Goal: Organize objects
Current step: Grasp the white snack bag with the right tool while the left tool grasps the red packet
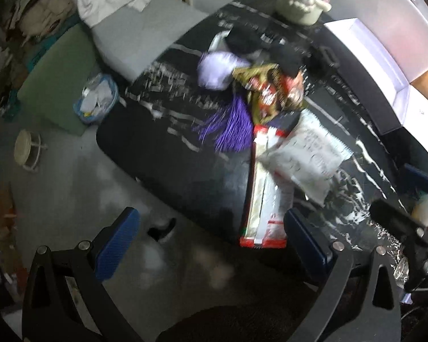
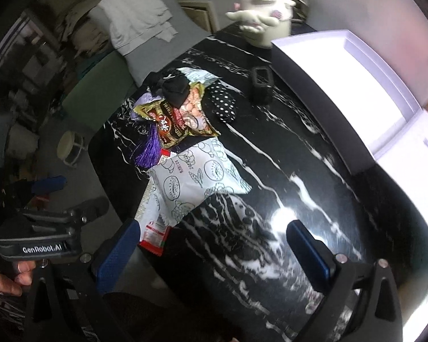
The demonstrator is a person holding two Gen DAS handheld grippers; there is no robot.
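Note:
A pile of objects lies on the black marble table (image 2: 271, 148): a white printed snack bag (image 2: 191, 179), a red-edged silver packet (image 1: 264, 199) under it, a gold and red snack bag (image 2: 177, 119), a purple tassel (image 2: 148, 148), a black cloth (image 2: 175, 91) and a polka-dot pouch (image 2: 224, 104). My left gripper (image 1: 211, 233) is open and empty above the table's near edge, close to the red-edged packet. My right gripper (image 2: 211, 245) is open and empty over the marble, just past the white bag's near corner (image 1: 305, 154).
A white open box (image 2: 353, 85) stands along the table's right side. A cream toy figure (image 2: 259, 17) sits at the far end. A small black frame object (image 2: 261, 85) lies near the box. A green bench (image 1: 60, 77), a stool (image 1: 25, 148) and clutter are on the floor to the left.

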